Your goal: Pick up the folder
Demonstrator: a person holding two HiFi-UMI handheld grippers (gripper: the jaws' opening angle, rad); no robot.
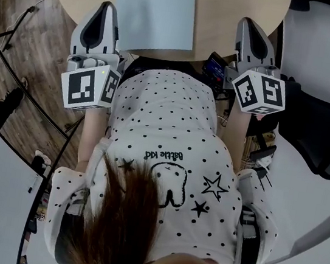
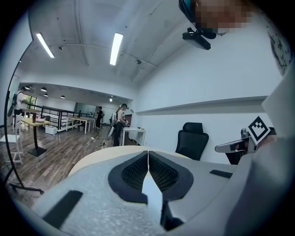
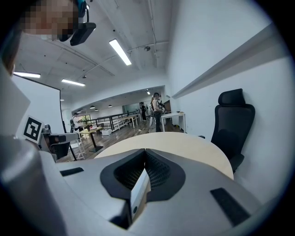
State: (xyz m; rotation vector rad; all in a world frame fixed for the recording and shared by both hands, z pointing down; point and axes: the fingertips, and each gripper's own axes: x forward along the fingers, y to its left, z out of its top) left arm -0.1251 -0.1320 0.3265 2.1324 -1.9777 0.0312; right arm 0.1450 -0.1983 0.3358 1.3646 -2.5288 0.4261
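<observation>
Pre-grasp, nothing picked up yet. The folder (image 1: 154, 10) is a pale blue sheet lying flat on the table (image 1: 238, 10), top centre of the head view. Its near edge reaches the table's rim and may overhang it, though that's hard to tell from this angle.

The left gripper (image 1: 106, 5) sits upper left, just beside the folder's left edge. The right gripper (image 1: 250, 23) is upper right, well apart from the right edge. Both point over the table at a shallow angle.

Jaws on both are pressed together with no folder between them. In their own views the left gripper (image 2: 148, 156) and right gripper (image 3: 144, 154) show only bare tabletop ahead.

To do it well: spread one gripper's jaws first, come in low at the near edge, then slip one jaw under and one over. A flat sheet won't give a hold from above.
</observation>
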